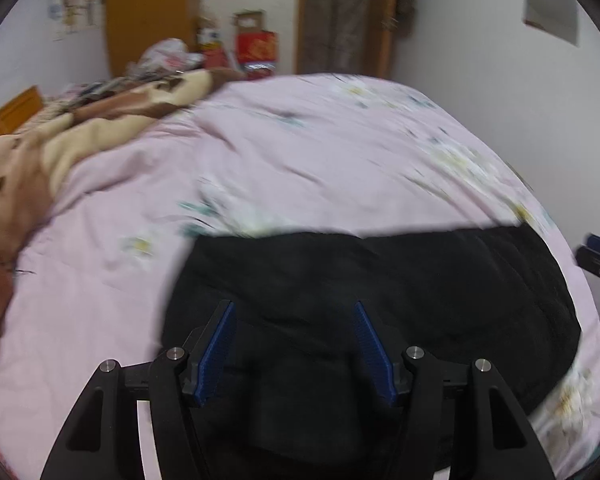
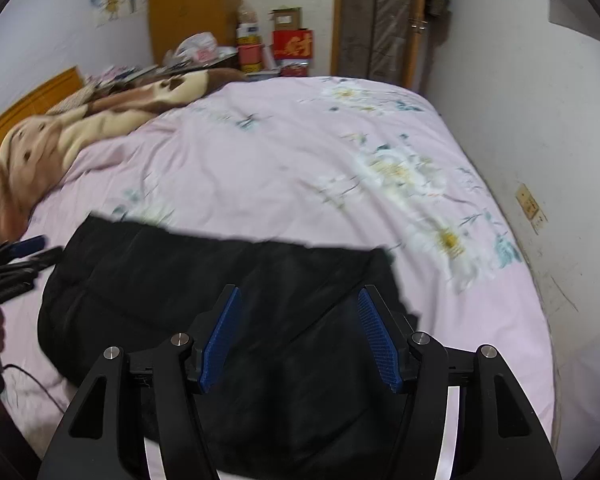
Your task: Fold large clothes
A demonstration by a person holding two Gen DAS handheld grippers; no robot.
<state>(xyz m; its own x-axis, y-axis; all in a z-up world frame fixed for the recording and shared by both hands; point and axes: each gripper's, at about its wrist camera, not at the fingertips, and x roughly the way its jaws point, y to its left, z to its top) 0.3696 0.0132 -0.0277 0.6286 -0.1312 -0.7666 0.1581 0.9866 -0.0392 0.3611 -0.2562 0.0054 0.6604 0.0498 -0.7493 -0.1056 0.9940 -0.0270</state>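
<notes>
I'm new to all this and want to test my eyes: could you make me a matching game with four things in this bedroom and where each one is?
Things:
1. black garment
2. brown blanket
3. red box
4. left gripper

Places:
A. bunched along the bed's left side
B. on the floor beyond the bed's far end
C. spread flat on the pink sheet
D. open above the black cloth

Pairs: 1-C, 2-A, 3-B, 4-D
</notes>
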